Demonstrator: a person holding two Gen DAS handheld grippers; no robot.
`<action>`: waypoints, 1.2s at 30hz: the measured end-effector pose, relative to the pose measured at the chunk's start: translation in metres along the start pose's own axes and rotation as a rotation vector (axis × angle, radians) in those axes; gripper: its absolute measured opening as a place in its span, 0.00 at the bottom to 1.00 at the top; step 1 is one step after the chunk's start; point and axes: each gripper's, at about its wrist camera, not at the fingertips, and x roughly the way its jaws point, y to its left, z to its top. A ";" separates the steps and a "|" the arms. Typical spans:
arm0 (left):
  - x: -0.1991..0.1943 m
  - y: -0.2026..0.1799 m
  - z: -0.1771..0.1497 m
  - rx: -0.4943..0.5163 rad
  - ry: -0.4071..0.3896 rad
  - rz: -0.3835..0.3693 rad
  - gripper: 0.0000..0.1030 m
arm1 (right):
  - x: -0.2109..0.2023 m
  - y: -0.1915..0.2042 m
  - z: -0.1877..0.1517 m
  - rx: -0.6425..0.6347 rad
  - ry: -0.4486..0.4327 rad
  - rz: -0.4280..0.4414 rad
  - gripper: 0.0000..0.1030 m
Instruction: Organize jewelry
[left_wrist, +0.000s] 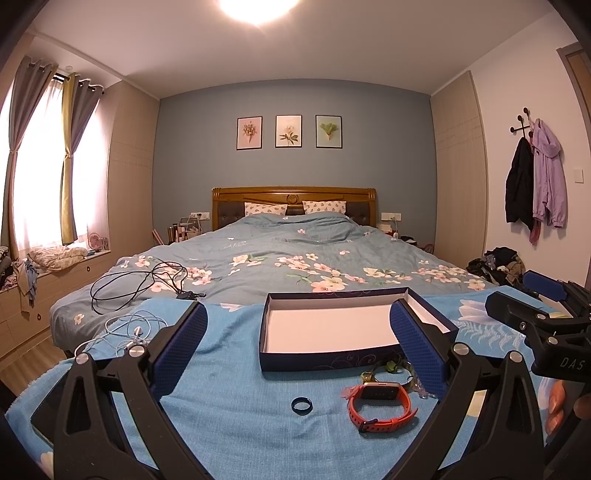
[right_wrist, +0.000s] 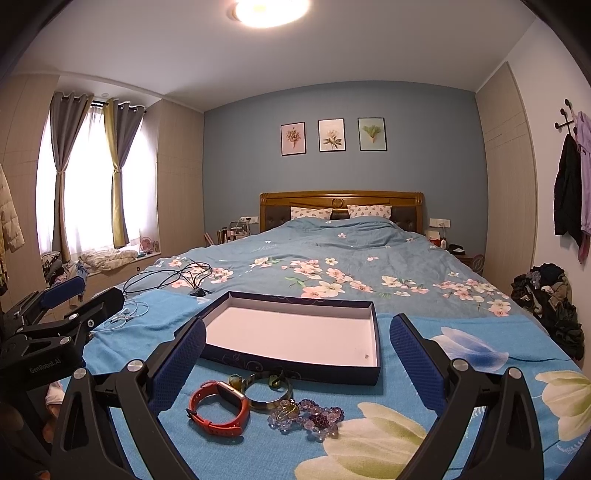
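Below, we hold both left tongs (left_wrist: 297, 343) and right tongs (right_wrist: 297, 360) apart and empty over the bed, where the light, springy orange watch (right_wrist: 218, 408), before the empty box (right_wrist: 295, 332), looks best pinched across its strap.

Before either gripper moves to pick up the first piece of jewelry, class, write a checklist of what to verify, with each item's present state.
1. Box open, uncovered: ok.
2. Box interior free: ok, only a tiny speck near one corner.
3. Left gripper open, holding nothing: ok.
4. Right gripper open, holding nothing: ok.
5. Red watch, bangle, beaded piece separate: not ok, they touch or overlap.
6. Dark ring lies apart, easy to reach: ok.
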 end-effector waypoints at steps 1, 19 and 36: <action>0.000 0.000 0.000 -0.001 0.002 0.000 0.94 | 0.001 0.000 0.000 0.000 0.001 0.001 0.93; 0.024 0.002 -0.010 0.033 0.096 -0.014 0.94 | 0.027 0.002 -0.007 -0.030 0.179 0.077 0.92; 0.102 -0.013 -0.053 0.136 0.486 -0.241 0.76 | 0.092 0.002 -0.034 0.001 0.512 0.189 0.40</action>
